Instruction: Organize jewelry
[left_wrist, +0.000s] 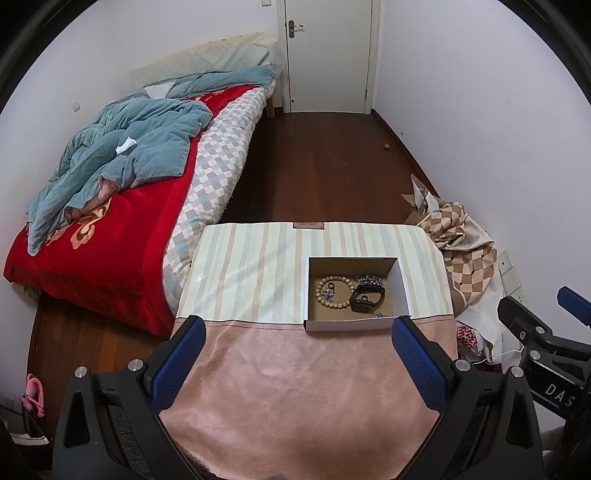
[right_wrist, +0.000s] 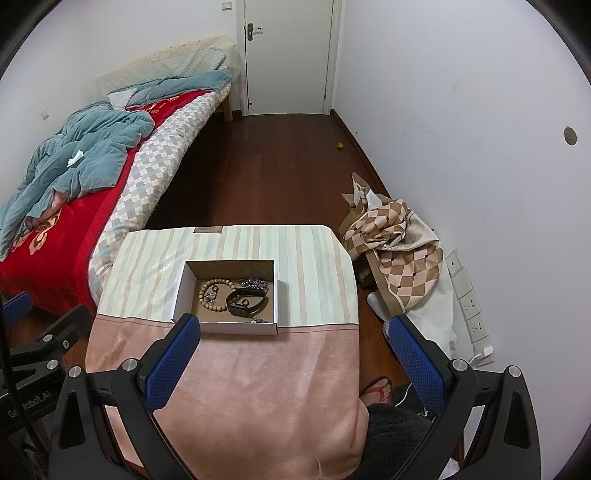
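Note:
A shallow white cardboard box (left_wrist: 404, 286) (right_wrist: 181, 284) sits on the cloth-covered table (left_wrist: 258, 266) (right_wrist: 317, 266). Inside lie a wooden bead bracelet (left_wrist: 332, 291) (right_wrist: 214, 291), a black watch (left_wrist: 365, 298) (right_wrist: 245, 301), a silvery chain (left_wrist: 369, 280) (right_wrist: 253, 283) and small metal pieces. My left gripper (left_wrist: 299, 326) is open and empty, held above the pink cloth just in front of the box. My right gripper (right_wrist: 293, 325) is open and empty, to the right of the box's front edge. Each gripper shows at the edge of the other's view.
A bed (left_wrist: 110, 229) (right_wrist: 55, 221) with a red blanket and blue quilt stands left of the table. A crumpled checked cloth (left_wrist: 465, 236) (right_wrist: 395, 236) lies on the wooden floor at the right by the wall. A closed white door (left_wrist: 328, 55) is at the back.

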